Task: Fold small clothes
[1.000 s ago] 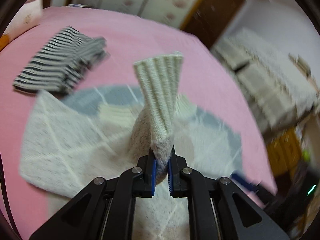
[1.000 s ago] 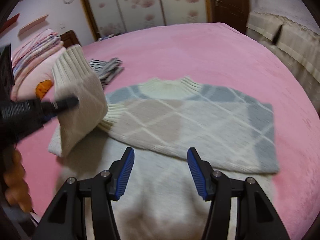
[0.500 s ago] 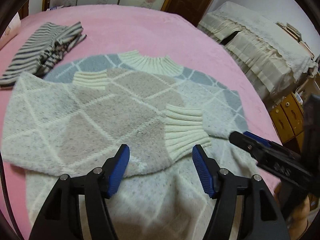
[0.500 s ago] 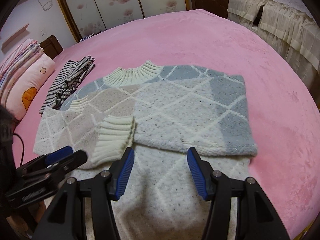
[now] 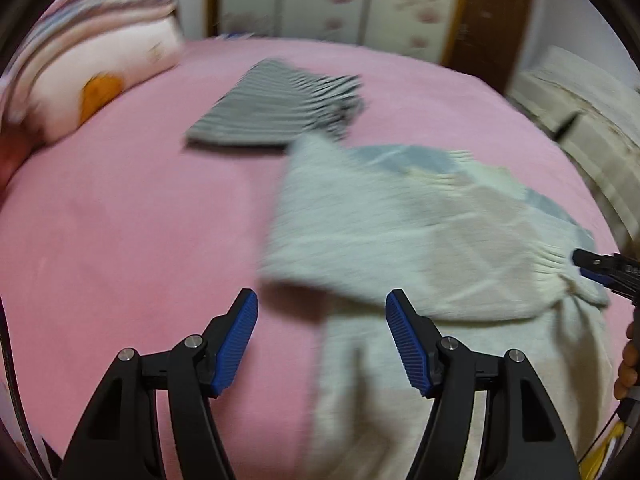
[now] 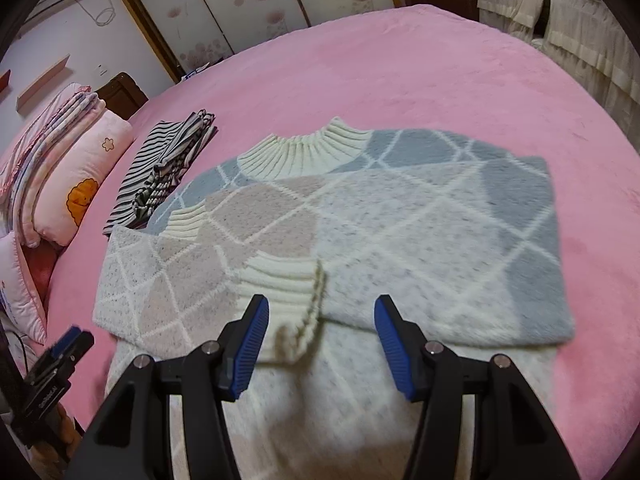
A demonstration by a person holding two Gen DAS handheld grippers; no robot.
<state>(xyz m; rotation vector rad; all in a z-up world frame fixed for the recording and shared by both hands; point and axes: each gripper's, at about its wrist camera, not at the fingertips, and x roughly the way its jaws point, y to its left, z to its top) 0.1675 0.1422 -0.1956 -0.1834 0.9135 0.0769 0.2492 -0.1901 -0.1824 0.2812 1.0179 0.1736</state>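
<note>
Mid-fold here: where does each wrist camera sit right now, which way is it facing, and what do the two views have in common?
Left wrist: on the left gripper, angled down at the pink bed and the sweater's left edge; its open jaws show, plus the right gripper's tip and fingers at right.
Right wrist: on the right gripper, angled down over the sweater's middle; open jaws above a folded-in cuff, left gripper at lower left.
Shared: sweater, striped garment, pillow, bed.
</note>
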